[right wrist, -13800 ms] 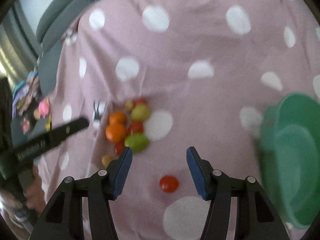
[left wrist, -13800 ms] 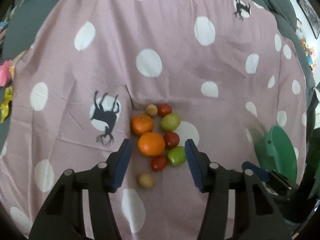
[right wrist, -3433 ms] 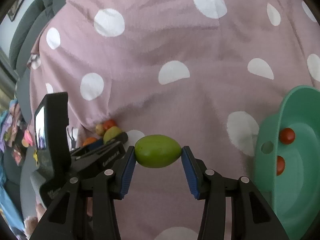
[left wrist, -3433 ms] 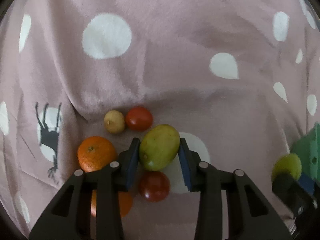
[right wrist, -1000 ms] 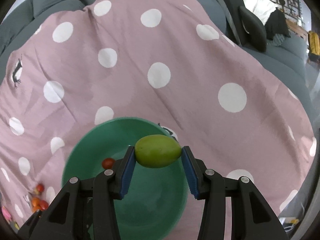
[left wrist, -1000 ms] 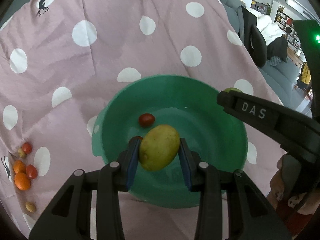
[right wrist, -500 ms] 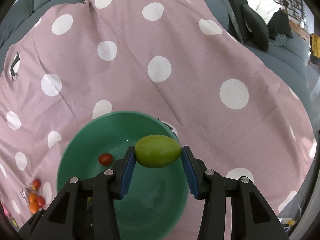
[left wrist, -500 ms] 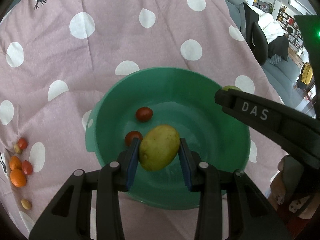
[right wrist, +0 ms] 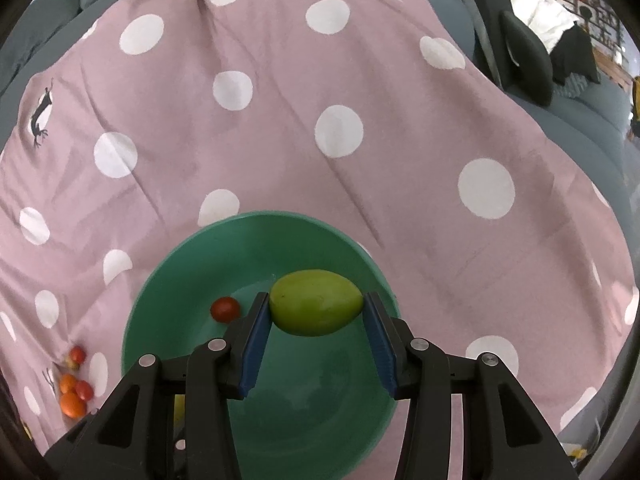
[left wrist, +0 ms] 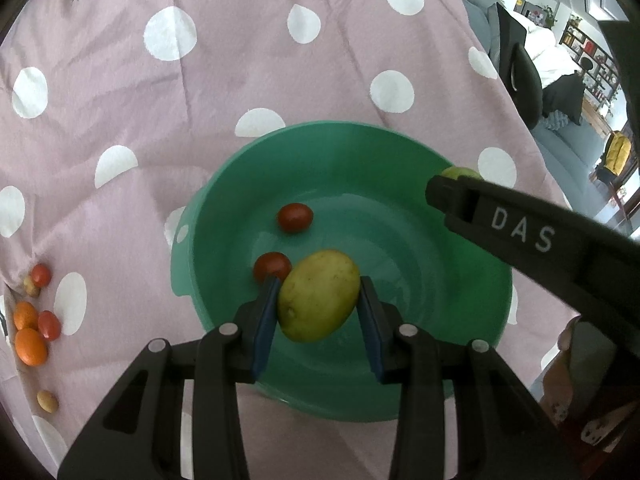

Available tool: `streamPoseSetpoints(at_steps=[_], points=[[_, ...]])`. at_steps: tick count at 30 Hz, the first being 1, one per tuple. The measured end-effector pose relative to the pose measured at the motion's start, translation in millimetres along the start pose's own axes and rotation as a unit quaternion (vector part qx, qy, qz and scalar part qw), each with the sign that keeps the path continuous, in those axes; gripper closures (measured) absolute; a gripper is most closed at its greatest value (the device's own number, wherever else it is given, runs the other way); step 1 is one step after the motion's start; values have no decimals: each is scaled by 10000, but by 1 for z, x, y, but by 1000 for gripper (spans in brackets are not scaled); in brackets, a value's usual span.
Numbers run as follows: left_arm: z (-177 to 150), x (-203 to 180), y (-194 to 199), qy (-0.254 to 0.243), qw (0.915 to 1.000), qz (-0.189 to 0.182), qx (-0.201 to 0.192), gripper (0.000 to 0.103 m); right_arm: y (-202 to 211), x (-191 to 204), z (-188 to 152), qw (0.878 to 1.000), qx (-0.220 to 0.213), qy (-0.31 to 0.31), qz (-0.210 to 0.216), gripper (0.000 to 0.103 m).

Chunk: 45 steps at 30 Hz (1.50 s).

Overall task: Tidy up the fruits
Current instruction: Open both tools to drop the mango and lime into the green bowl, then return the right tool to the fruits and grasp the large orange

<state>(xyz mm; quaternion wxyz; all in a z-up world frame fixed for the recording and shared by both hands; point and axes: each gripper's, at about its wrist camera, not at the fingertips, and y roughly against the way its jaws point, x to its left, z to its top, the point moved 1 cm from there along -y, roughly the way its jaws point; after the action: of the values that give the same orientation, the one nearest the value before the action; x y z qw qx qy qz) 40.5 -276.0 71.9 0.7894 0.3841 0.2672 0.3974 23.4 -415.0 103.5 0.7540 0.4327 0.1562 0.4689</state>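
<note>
The left gripper is clamped on a yellow-green mango, with the blue pads pressing it on both sides. The fruit is held tilted in the air above the inside of the green bowl. Just beside the left pad, on the bowl floor, lies a red tomato, and a second tomato lies a little farther toward the far wall of the bowl.

The right gripper grips a green mango lying sideways between its blue pads, also above the bowl. In the right wrist view only one tomato is visible in the bowl, to the left of the gripper.

In the left wrist view the right gripper enters from the right side over the bowl rim as a black bar, and the white letters "DAS" can be read on it. The tip of the green mango shows at its end.

The bowl stands on a pink cloth with white dots. Far to the left on the cloth lies the remaining fruit: two oranges, two more tomatoes, and small yellowish fruits, close together, well apart from the bowl. A black animal figure is printed on the cloth.
</note>
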Motion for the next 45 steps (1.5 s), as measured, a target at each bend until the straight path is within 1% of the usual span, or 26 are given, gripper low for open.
streamPoseSetpoints(at_steps=[3,4,5,7,9,12,14,17,19,23,25,26,28,31,32,34,35,38,41,45], points=[[0,0,4,-24,10000,-19,-6,59,3,0,0,10000,-29,-3,-72,54],[0,1,8,-6,10000,-63,-56,52,6,1,1,9999,-71,23,-92,54],[-1,3,11,33,9999,-103,-99,44,8,2,0,9999,-105,49,-78,49],[-1,7,20,124,9997,-149,-165,40,13,6,0,9998,-198,93,20,44],[-3,12,29,163,9995,-144,-211,39,19,10,1,9995,-284,150,66,44],[-7,30,50,286,9989,14,-360,38,27,20,2,9986,-414,268,194,44],[-12,49,65,487,9975,154,-483,33,31,29,1,9975,-480,370,374,44],[-23,83,86,881,9938,339,-591,32,38,45,-1,9946,-589,542,666,44],[-32,108,101,1162,9895,565,-655,31,40,55,-2,9923,-643,668,824,44],[-55,157,129,1707,9758,1042,-884,31,44,82,-7,9868,-655,968,1119,44],[-67,181,142,1993,9654,1337,-1020,31,45,94,-10,9833,-660,1141,1252,44],[-73,194,147,2153,9584,1523,-1090,31,46,100,-12,9816,-657,1204,1326,44],[-81,216,156,2344,9475,1820,-1194,31,47,116,-17,9764,-609,1384,1540,44],[-94,244,164,2545,9313,2300,-1226,31,45,137,-27,9683,-511,1652,1803,44],[-98,254,165,2638,9266,2386,-1222,31,44,145,-31,9655,-436,1734,1895,44],[-104,268,163,2836,9230,2335,-1145,31,43,157,-39,9615,-331,1854,2003,44],[-107,275,162,2973,9219,2212,-1128,31,42,162,-43,9596,-288,1903,2054,44],[-111,283,162,3162,9208,1985,-1126,31,38,185,-58,9506,-100,2140,2245,44],[-112,285,162,3154,9211,1998,-1106,31,34,202,-73,9407,121,2283,2507,44],[-115,294,166,3227,9185,1994,-1119,31,21,228,-96,9291,669,2307,2813,44]])
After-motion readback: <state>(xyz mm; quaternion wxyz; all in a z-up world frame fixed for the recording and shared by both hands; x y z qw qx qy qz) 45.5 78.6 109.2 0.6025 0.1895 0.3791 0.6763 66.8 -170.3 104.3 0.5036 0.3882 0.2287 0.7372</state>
